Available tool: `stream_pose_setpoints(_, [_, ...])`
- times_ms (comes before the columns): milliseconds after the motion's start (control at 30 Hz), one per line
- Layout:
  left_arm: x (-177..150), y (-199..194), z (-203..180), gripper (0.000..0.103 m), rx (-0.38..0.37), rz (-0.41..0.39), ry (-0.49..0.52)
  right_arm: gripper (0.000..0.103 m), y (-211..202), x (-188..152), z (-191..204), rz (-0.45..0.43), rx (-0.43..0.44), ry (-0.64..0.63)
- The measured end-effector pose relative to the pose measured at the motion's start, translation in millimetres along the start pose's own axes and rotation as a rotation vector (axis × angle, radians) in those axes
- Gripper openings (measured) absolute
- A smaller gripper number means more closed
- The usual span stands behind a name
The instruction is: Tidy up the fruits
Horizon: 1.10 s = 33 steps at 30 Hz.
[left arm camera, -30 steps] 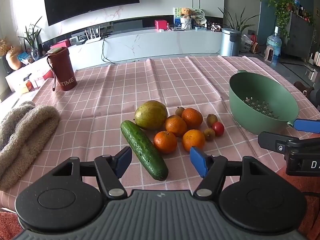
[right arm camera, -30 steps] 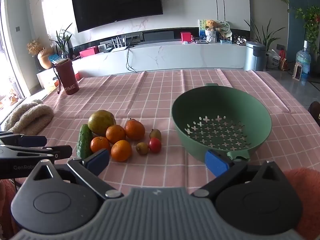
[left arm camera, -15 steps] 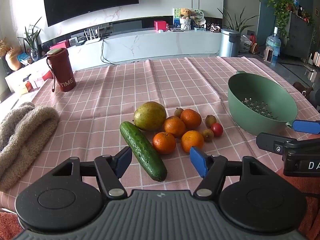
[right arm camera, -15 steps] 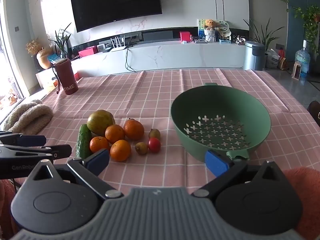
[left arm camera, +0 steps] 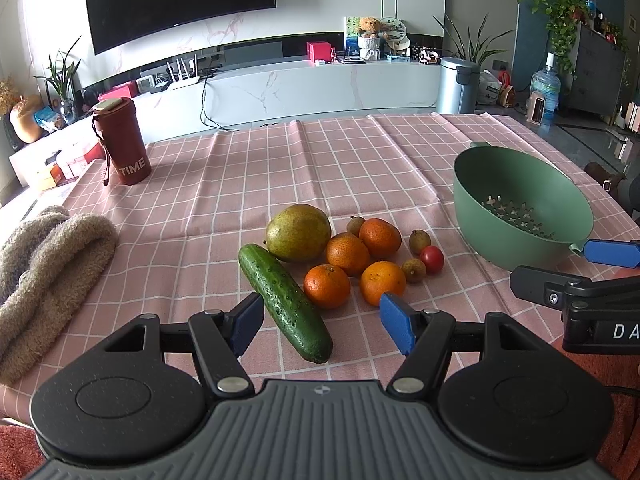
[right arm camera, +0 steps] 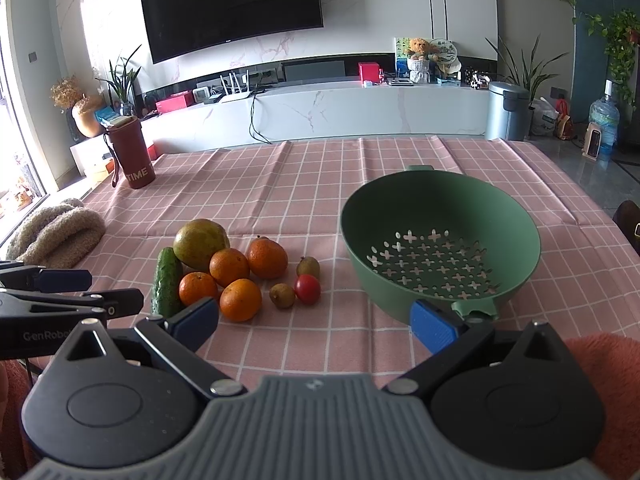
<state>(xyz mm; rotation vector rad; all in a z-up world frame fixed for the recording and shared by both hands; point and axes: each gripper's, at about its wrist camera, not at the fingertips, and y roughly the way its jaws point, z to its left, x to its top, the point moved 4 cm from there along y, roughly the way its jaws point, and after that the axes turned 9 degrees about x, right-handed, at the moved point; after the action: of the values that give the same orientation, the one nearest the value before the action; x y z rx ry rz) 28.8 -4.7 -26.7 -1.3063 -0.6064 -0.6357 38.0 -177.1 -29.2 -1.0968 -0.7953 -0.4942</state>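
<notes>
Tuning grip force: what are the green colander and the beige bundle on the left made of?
Green perforated colander bowl: likely rigid plastic, matte, with moulded cross-shaped holes and tab handles. Beige fuzzy folded bundle: soft textile, fleece or knit by its nubby pile; which one is unclear.

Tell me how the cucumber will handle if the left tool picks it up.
The cucumber looks firm and straight, so probably stiff. Its round shape may roll if nudged sideways. It is long, so gripped near one end it could tilt in the left tool.
</notes>
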Motion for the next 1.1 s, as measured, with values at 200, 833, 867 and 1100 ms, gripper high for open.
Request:
stream_pose_setpoints(200, [0.0, -0.1, -0.2, 0.078, -0.001, 0.000, 0.001, 0.098, -2.6, -0.9, 0.1, 0.002, -0.012, 0.005])
stream_pose_setpoints(833, [1.1, 0.2, -1.0, 0.078, -0.002, 0.000, 0.000, 0.098, -1.5, -1.1, -0.4, 0.004, -0.014, 0.003])
stream_pose_setpoints(867, [1.2, 0.2, -1.3, 0.078, -0.002, 0.001, -0.001, 0.098, -2.1, -1.3, -0.6, 0.005, -0.015, 0.003])
stream_pose_setpoints(1100, [1.5, -2.1, -3.1, 0.078, -0.003, 0.000, -0.002, 0.098, -3.4, -1.0, -0.8, 0.009, -0.021, 0.002])
